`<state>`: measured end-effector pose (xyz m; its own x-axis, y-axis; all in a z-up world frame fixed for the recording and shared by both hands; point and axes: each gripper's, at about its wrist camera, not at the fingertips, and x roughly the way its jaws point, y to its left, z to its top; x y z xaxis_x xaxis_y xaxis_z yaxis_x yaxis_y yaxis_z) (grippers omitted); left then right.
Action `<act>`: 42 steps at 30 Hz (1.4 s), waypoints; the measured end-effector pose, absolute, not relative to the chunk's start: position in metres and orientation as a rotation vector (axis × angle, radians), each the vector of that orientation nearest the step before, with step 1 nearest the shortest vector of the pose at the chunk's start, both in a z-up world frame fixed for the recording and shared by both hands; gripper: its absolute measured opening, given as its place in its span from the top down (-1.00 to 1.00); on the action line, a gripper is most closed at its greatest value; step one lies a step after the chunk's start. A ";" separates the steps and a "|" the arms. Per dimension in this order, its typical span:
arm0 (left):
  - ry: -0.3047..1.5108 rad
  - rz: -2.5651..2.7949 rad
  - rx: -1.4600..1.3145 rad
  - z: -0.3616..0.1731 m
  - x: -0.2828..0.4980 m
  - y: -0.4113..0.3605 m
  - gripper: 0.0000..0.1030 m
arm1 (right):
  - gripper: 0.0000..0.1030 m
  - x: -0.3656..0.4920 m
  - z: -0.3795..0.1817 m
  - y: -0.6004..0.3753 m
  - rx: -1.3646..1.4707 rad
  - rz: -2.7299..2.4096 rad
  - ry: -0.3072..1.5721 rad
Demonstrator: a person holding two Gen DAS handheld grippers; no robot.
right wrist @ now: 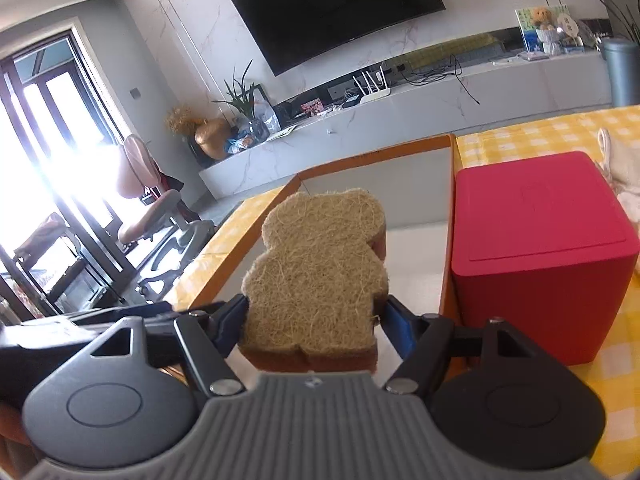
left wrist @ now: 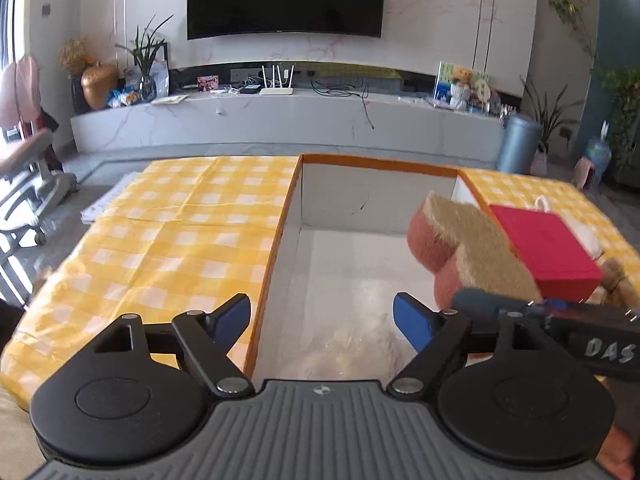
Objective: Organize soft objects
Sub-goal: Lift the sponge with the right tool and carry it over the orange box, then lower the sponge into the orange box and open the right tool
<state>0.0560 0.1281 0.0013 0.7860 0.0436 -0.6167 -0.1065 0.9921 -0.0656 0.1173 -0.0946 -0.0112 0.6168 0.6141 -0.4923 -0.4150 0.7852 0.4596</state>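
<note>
My right gripper [right wrist: 314, 316] is shut on a bear-shaped sponge [right wrist: 316, 272] with a tan fibre top and pink body. It holds the sponge in the air over the right side of an orange-rimmed white box [right wrist: 372, 158]. In the left wrist view the sponge [left wrist: 468, 248] hangs above the box [left wrist: 280, 236], with the right gripper [left wrist: 496, 304] behind it. My left gripper [left wrist: 322, 316] is open and empty over the box's near end. A pale blurred soft thing [left wrist: 352, 354] lies on the box floor below it.
A red cube-shaped box [right wrist: 540, 256] stands on the yellow checked tablecloth [left wrist: 168, 232] just right of the white box; it also shows in the left wrist view [left wrist: 544, 252]. A cream soft item [right wrist: 624, 168] lies behind the red box. A brown plush [left wrist: 616, 280] lies at the far right.
</note>
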 end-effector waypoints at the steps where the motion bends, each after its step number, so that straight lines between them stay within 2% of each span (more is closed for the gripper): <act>1: 0.665 0.073 -0.134 0.003 0.053 0.133 -0.85 | -0.38 0.117 -0.011 -0.094 0.318 0.601 0.678; 8: 0.560 0.160 -0.321 0.021 0.035 0.178 -0.85 | -0.38 0.110 -0.009 -0.081 0.230 0.583 0.685; 12: 0.571 0.202 -0.364 0.019 0.038 0.188 -0.85 | -0.38 0.109 -0.007 -0.073 0.182 0.562 0.684; 27: 0.600 0.183 -0.278 0.011 0.048 0.168 -0.85 | -0.40 0.105 -0.007 -0.051 -0.080 0.409 0.681; 29: 0.604 0.186 -0.254 0.010 0.049 0.164 -0.85 | -0.45 0.107 -0.006 -0.057 -0.070 0.411 0.679; 31: 0.603 0.185 -0.230 0.011 0.049 0.160 -0.85 | -0.57 0.106 -0.006 -0.061 -0.045 0.441 0.667; 33: 0.600 0.183 -0.223 0.012 0.049 0.158 -0.85 | -0.81 0.103 -0.005 -0.065 -0.023 0.478 0.655; 35: 0.599 0.182 -0.223 0.013 0.049 0.158 -0.85 | -0.94 0.100 -0.003 -0.064 -0.019 0.497 0.637; 42: 0.587 0.207 -0.177 0.018 0.047 0.153 -0.85 | -0.95 0.101 0.000 -0.068 -0.008 0.514 0.618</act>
